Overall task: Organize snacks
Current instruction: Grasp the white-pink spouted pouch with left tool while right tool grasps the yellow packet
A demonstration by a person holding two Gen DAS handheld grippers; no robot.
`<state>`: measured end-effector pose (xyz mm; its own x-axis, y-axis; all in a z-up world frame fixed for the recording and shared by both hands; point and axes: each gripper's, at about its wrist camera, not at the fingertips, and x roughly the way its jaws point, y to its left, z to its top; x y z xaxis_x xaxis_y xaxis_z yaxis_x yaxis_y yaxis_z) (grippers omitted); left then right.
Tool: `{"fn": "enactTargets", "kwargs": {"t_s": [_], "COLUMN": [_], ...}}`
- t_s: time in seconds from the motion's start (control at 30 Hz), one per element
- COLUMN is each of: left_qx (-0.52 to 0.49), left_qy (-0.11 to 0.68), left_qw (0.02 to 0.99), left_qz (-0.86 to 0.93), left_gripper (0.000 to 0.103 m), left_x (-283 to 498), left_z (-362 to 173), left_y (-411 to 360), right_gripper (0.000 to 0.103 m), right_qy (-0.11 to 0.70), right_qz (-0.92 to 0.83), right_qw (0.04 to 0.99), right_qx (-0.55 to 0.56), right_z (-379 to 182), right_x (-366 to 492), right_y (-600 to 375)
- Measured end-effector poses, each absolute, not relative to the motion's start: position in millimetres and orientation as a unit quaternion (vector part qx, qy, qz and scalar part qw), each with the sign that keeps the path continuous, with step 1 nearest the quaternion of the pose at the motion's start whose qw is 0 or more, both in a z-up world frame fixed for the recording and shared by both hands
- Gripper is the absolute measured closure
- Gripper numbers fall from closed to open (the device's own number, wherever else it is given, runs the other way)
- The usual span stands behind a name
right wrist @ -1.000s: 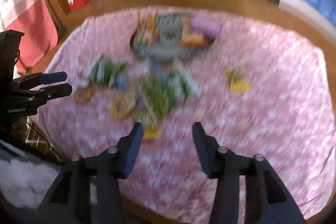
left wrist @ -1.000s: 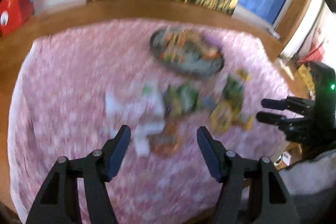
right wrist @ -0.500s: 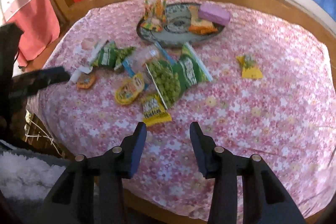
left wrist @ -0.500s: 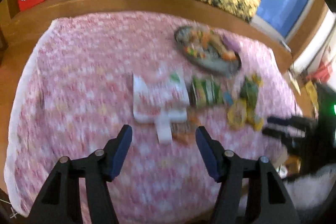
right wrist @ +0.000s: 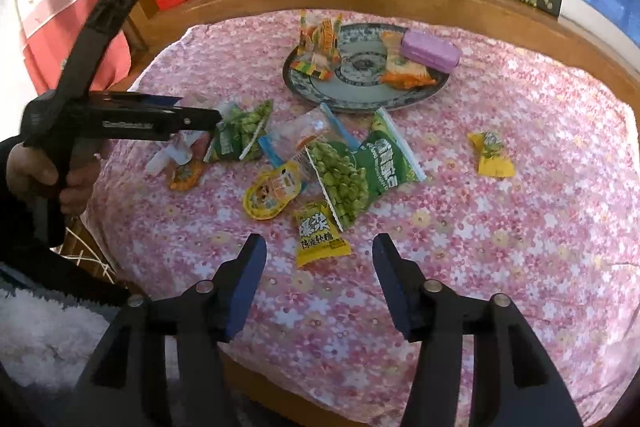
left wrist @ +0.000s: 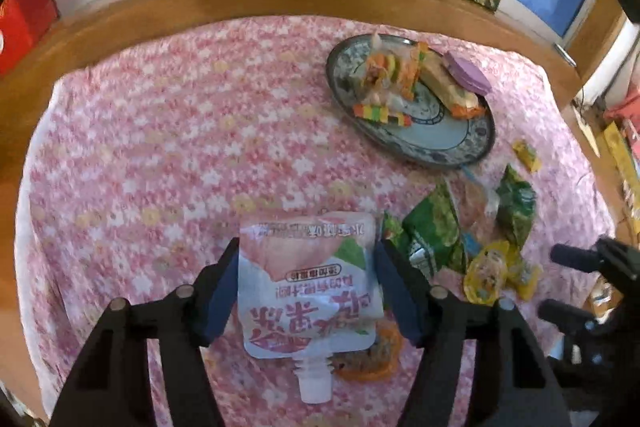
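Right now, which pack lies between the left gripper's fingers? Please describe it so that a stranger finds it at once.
Start at the patterned plate on the pink flowered cloth and come toward the camera's side of the table. There a white and pink spouted pouch lies flat between the open left gripper. Unlike the green pea bags beside it, it has a white screw spout.

One round blue-and-white patterned ceramic plate (right wrist: 360, 99) is recorded on the pink floral cloth. On that plate are counted one lilac oblong case (right wrist: 430, 49), one orange crinkled packet (right wrist: 404, 73) and a cluster of striped candy packets (right wrist: 318, 45) whose number cannot be told. Near the plate's front rim, two green pea bags (right wrist: 356, 171) (right wrist: 240, 135), one clear blue-edged bag (right wrist: 304, 135), three yellow packets (right wrist: 320, 233) (right wrist: 492, 153) (right wrist: 272, 191), one orange packet (right wrist: 186, 177) and one white-and-pink spouted pouch (left wrist: 308, 283) are counted.
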<state>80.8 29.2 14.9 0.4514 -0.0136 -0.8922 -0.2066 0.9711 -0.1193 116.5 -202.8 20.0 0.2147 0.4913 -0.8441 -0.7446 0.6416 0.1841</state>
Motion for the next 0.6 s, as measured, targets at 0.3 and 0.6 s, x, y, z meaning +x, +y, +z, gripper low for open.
{"fn": "enactTargets", "kwargs": {"t_s": [0.3, 0.6], "left_qx": [-0.139, -0.193], "left_qy": [0.488, 0.491], "left_qw": [0.858, 0.844], "left_qz": [0.085, 0.098], "left_gripper": [0.034, 0.035], "left_x": [39.0, 1.5], "left_z": [45.3, 23.8], "left_y": [47.9, 54.4], "right_gripper": [0.059, 0.074], "right_qy": [0.499, 0.495], "right_qz": [0.41, 0.428], "right_qw": [0.747, 0.745], "right_qx": [-0.156, -0.13], "right_z": [-1.9, 3.0], "right_x": [126.4, 122.4], "right_y": [-177.4, -198.8]}}
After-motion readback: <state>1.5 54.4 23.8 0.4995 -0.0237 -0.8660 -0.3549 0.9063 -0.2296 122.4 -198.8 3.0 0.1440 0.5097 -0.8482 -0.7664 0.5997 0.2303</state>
